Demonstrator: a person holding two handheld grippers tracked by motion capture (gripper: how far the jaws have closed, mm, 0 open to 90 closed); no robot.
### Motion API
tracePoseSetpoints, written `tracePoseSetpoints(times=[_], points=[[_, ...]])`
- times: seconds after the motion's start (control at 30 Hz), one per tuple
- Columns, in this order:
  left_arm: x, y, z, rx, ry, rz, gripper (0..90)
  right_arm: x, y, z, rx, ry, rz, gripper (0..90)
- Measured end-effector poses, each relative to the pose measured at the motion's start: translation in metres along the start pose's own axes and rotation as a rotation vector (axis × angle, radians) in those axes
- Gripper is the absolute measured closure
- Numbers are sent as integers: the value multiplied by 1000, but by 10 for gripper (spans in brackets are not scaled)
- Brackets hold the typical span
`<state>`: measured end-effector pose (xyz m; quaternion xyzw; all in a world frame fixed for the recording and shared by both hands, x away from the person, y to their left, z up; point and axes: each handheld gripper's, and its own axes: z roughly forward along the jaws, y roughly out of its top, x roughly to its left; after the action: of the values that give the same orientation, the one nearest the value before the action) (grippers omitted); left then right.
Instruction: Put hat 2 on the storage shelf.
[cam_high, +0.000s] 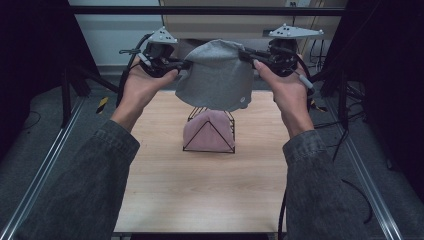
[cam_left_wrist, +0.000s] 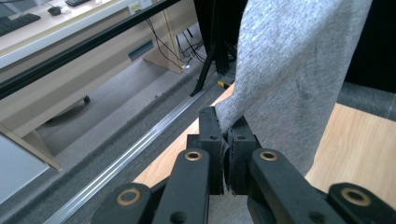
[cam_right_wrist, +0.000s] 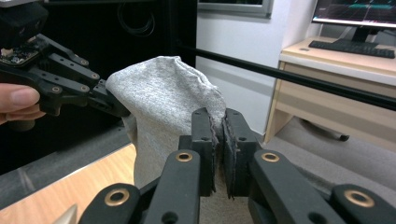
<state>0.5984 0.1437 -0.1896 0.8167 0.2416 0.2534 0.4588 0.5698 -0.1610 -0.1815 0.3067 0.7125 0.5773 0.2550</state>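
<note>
Grey cloth (cam_high: 216, 75) hangs stretched between our left gripper (cam_high: 184, 64) and right gripper (cam_high: 246, 54), both clenched on its edge, directly above the wire rack (cam_high: 210, 131)

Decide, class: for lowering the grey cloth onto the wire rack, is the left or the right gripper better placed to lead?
Neither clearly. The left gripper and right gripper each pinch an opposite top edge of the grey cloth, which hangs level above the wire rack. Probably both should lower together.

It is an office-like lab: beyond the tongs stand a desk with keyboard (cam_right_wrist: 357, 48) and monitor (cam_right_wrist: 355, 11), around a black-framed recording tabletop (cam_high: 200, 190).
</note>
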Motion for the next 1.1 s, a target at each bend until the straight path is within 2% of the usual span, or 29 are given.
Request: tracePoseSetpoints(times=[0.2, 0.43, 0.8, 1.1], points=[[3, -1, 12, -20, 10, -12, 873, -10, -3, 4, -20, -9, 12, 845], [10, -8, 24, -10, 28, -22, 873, -19, -12, 18, -10, -17, 23, 845], [25, -26, 43, -22, 64, -62, 873, -29, -27, 48, -11, -25, 0, 845], [30, -50, 57, 14, 46, -90, 873, -29, -47, 64, 27, -12, 11, 844]])
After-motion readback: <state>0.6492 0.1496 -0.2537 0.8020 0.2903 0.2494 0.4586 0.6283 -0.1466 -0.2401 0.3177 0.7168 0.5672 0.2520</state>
